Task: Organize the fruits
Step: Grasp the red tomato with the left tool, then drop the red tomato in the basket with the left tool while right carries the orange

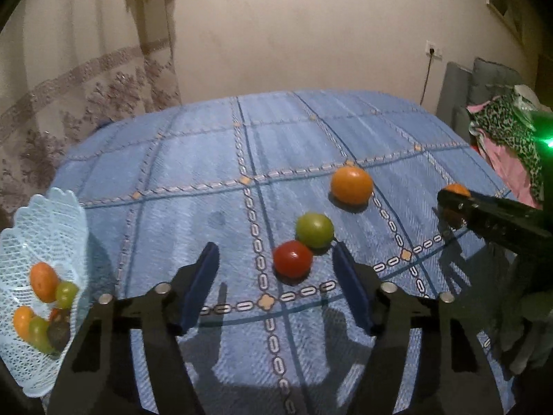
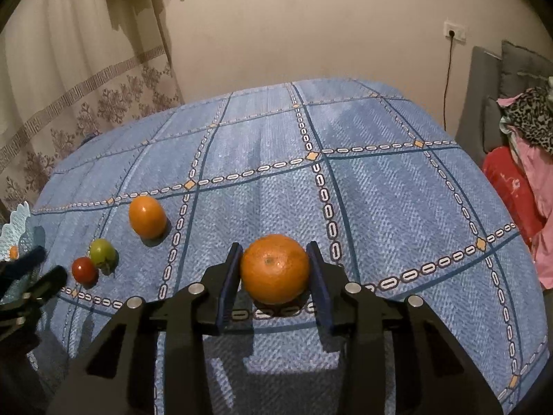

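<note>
Right gripper (image 2: 274, 278) straddles the big orange (image 2: 274, 269), which sits on the blue checked worktop (image 2: 397, 207). Jaws spread, one pad (image 2: 231, 283) on each side. Left pad looks touching or nearly so; the right one shows a thin gap. Not a pinch yet, by my read. The orange is dead centre between the fingers, stem end facing the camera, roughly round, so no long axis to worry about.

Left gripper (image 1: 276, 276) is spread wide and empty, low over the worktop. The red tomato (image 1: 293, 258) lies between its fingers, closer to the right finger. The green tomato (image 1: 314, 230) is touching it just beyond, with the smaller orange (image 1: 352, 185) farther out. Closing on the red one risks nudging the green one.

The white mesh basket (image 1: 52, 221) is at the far left edge, already holding a few orange and green fruits plus something dark I can't identify. It is just beside the left gripper and well apart from the right one.

Key relation: the right gripper only needs to close, but then has the long carry leftward across the loose fruit. The left gripper has the short trip to the basket.
</note>
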{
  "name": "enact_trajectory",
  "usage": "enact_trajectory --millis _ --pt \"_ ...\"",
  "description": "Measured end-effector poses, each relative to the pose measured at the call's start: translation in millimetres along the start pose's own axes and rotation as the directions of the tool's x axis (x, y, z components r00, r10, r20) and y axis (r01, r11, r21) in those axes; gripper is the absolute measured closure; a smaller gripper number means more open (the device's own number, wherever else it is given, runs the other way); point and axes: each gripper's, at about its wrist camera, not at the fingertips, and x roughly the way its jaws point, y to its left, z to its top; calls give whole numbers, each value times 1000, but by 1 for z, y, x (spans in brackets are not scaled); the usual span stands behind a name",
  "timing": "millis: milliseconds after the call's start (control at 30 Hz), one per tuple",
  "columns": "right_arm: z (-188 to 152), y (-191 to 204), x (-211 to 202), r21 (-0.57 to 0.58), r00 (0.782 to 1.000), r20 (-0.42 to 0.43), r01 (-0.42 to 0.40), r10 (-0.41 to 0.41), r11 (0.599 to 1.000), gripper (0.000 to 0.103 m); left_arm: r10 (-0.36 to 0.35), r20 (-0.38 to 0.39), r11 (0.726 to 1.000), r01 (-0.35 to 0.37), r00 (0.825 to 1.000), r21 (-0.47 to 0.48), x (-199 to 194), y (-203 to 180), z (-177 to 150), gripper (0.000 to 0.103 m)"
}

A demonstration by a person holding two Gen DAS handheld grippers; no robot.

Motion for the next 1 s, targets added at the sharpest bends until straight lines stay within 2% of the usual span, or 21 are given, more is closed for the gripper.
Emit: enact_trajectory --millis 267,400,500,733,1000 --pt "-1 -7 -8 20 999 23 -32 32 999 65 -41 -56 999 41 998 10 27 -4 0 48" --pt "-3 -7 -13 17 998 38 -54 54 998 65 -76 -83 997 75 994 -18 37 -1 -3 64" --pt "-4 -3 -15 9 997 44 -68 67 998 65 -98 -72 995 96 993 -34 36 2 -4 74" --pt "-6 6 -21 -14 993 56 -103 104 995 65 -116 -51 993 113 992 -44 29 3 -8 75" --pt "-8 12 -22 -34 989 56 -132 134 991 65 -70 -7 997 70 998 -36 10 1 -10 75"
